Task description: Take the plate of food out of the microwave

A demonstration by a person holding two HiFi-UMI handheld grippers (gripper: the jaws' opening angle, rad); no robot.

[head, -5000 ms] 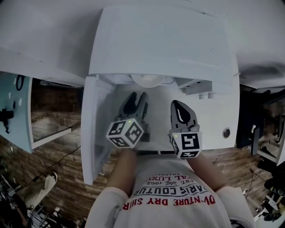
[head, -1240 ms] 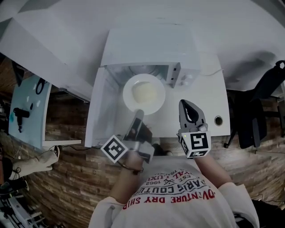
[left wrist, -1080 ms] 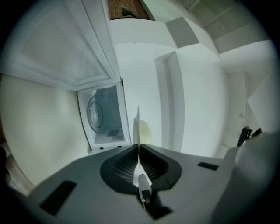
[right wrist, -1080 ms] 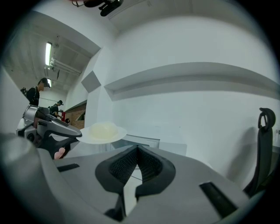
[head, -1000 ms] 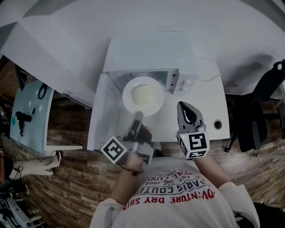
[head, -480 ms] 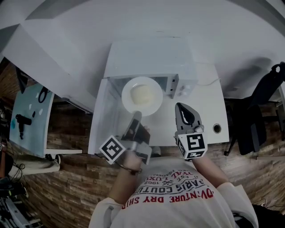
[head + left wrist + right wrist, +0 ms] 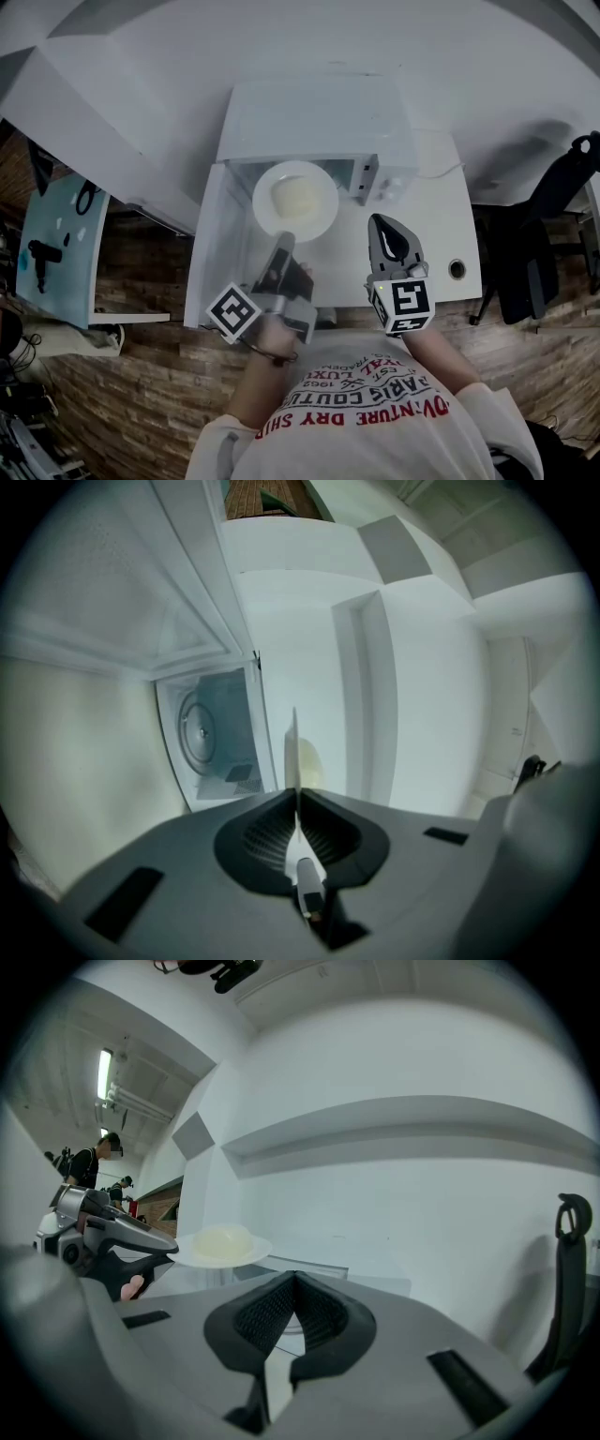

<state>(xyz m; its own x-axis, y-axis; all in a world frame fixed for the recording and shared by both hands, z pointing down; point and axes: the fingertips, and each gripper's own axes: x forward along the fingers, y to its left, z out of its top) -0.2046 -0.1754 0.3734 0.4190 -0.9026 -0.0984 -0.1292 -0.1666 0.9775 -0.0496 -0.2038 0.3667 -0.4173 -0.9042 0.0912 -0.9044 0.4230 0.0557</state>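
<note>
A white plate [image 7: 319, 217] with a pale mound of food [image 7: 294, 197] hangs level just in front of the open white microwave [image 7: 309, 117]. My left gripper [image 7: 284, 241] is shut on the plate's near rim. In the left gripper view the plate [image 7: 292, 747] shows edge-on, pinched in the left gripper [image 7: 295, 794], with the microwave's cavity and turntable [image 7: 199, 731] behind it. My right gripper [image 7: 382, 225] hovers to the right of the plate, shut and empty. The right gripper view shows the plate [image 7: 223, 1243] to the left beyond the closed right gripper [image 7: 293, 1277].
The microwave door [image 7: 220, 267] stands swung open at the left, beside the plate. The white table [image 7: 441, 234] has a round cable hole [image 7: 457, 270] at its right. A black chair [image 7: 544, 225] stands to the right. People [image 7: 94, 1162] stand far off.
Five seconds ago both grippers were at the microwave's mouth with the plate inside. The plate is now outside, held by the left gripper. Over the last second it has barely shifted.
</note>
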